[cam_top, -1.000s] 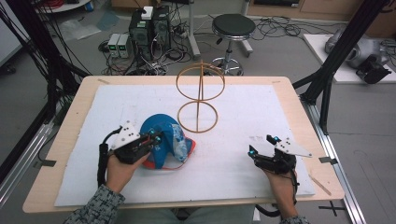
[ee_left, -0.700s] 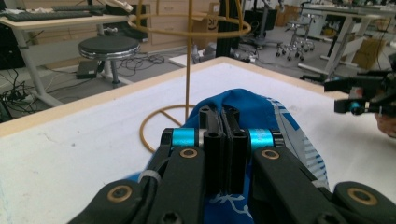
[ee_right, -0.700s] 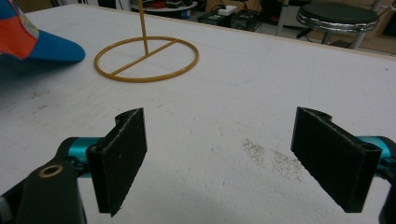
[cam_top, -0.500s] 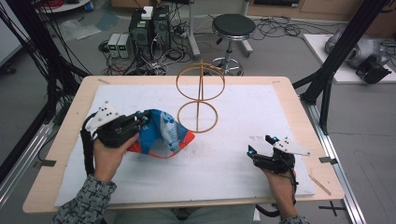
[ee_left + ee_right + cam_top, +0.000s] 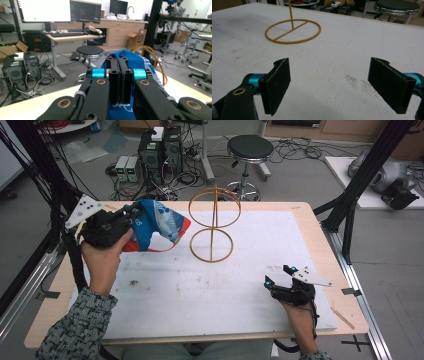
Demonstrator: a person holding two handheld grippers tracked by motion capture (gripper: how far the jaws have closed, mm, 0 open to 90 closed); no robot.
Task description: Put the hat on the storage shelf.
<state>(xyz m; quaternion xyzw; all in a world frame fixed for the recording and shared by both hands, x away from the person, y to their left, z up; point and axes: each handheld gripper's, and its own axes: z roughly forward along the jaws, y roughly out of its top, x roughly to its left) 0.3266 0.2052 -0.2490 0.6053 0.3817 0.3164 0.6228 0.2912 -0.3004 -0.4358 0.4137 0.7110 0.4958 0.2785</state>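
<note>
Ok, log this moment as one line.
left gripper: shut on blue cloth, lifted | right gripper: open, idle | wire stand: bare

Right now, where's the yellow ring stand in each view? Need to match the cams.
High view: yellow ring stand at upper centre of the table, just right of the blue cloth held up by the left gripper.
Left gripper view: its hoops curve right of centre, behind the cloth.
Right gripper view: base ring upper left, beyond the open jaws.
Shared landmark: the round black stool.
</note>
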